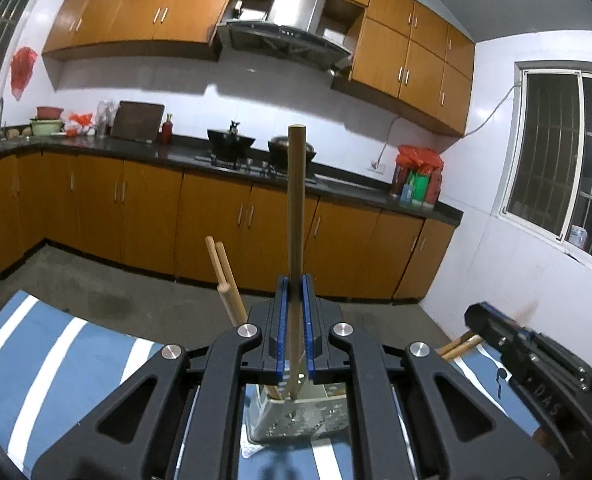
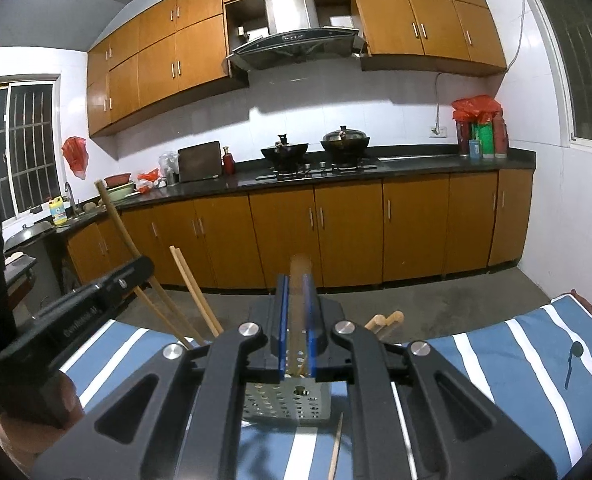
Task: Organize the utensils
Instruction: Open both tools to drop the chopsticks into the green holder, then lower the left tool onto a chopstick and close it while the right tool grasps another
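Blue-padded left tongs pinch a long brown wooden chopstick that stands upright, lower end inside a grey perforated metal utensil holder on the blue-and-white striped desk. More wooden chopsticks lean leftward out of the holder. From the right wrist, the right tongs are pressed on a blurred upright wooden stick above the same holder. One thin wooden skewer lies on the striped desk.
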Available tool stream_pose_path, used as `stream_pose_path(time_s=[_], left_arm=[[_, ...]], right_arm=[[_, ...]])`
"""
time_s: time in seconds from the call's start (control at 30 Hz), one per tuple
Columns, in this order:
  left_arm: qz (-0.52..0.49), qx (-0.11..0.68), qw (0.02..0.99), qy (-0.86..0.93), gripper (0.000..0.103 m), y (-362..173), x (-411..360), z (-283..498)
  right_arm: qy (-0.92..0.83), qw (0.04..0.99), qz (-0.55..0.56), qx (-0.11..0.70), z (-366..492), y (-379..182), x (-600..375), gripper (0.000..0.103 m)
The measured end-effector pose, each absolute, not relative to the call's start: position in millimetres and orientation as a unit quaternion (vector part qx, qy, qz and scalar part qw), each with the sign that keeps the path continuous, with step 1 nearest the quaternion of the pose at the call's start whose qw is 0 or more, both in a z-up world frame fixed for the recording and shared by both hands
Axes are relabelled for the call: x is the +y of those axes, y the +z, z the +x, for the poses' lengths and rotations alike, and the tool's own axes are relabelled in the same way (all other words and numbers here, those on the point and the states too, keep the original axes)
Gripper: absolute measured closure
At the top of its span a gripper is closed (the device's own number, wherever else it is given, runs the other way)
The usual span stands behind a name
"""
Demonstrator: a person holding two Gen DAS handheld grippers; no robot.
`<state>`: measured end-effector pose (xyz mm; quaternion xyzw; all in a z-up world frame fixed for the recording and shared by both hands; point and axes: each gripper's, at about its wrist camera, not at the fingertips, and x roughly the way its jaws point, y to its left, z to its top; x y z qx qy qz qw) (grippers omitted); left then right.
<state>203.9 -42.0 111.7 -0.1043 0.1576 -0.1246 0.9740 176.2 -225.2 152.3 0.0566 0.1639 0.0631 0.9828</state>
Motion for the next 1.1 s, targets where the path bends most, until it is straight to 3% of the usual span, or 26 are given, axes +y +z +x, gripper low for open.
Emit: stream_pose_path(time_s=[0.17, 0.27, 0.77, 1.1], left_arm=[[-0.103, 0.170, 0.971, -0.131, 0.092, 107, -43, 205], [-0.101, 0.166, 0.973, -0.126, 0.061, 109, -41, 202], [-0.081, 0.168, 0.979, -0.080, 0.047, 99, -6, 153], [-0.048, 0.283, 0.958, -0.022, 0.047, 16, 18, 129]], right_arm=[[0.060, 0.983, 0.058, 0.161, 173, 152, -227, 0.084], [0.057, 0.985, 0.060, 0.154, 168, 154, -230, 0.076], [-0.003, 0.982, 0.081, 0.171, 118, 124, -278, 0.056], [-0.014, 0.943, 0.091, 0.320, 112, 19, -287, 0.056]])
